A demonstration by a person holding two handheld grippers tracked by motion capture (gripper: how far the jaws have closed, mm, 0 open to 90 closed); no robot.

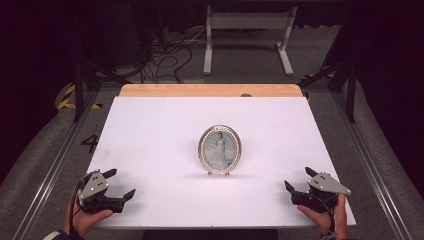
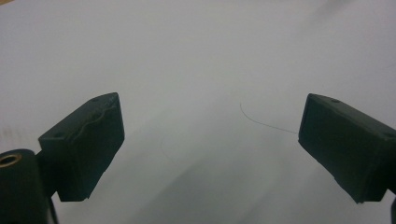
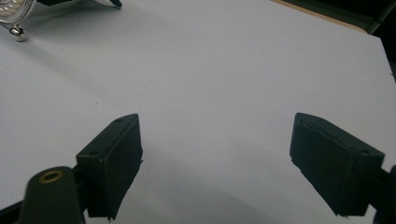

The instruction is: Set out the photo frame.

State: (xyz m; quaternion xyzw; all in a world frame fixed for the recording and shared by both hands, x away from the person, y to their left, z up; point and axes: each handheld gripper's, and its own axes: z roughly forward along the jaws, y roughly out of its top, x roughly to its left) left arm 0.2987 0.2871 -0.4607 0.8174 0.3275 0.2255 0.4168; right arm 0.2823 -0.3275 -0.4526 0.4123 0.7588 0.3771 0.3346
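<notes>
An oval silver picture frame (image 1: 220,149) with a photo of a figure in white stands upright on small feet at the middle of the white table top (image 1: 165,125). My left gripper (image 1: 120,183) rests near the front left corner, open, nothing between its jaws (image 2: 210,149). My right gripper (image 1: 299,179) sits near the front right corner, also open and empty (image 3: 215,163). In the right gripper view a foot and the lower edge of the picture frame (image 3: 14,14) appear at the top left. Both grippers are well apart from the frame.
A wooden strip (image 1: 210,90) runs along the table's far edge. Beyond it on the floor stand a white metal stand (image 1: 247,35) and loose cables (image 1: 165,55). Metal rails (image 1: 55,165) flank the table on both sides.
</notes>
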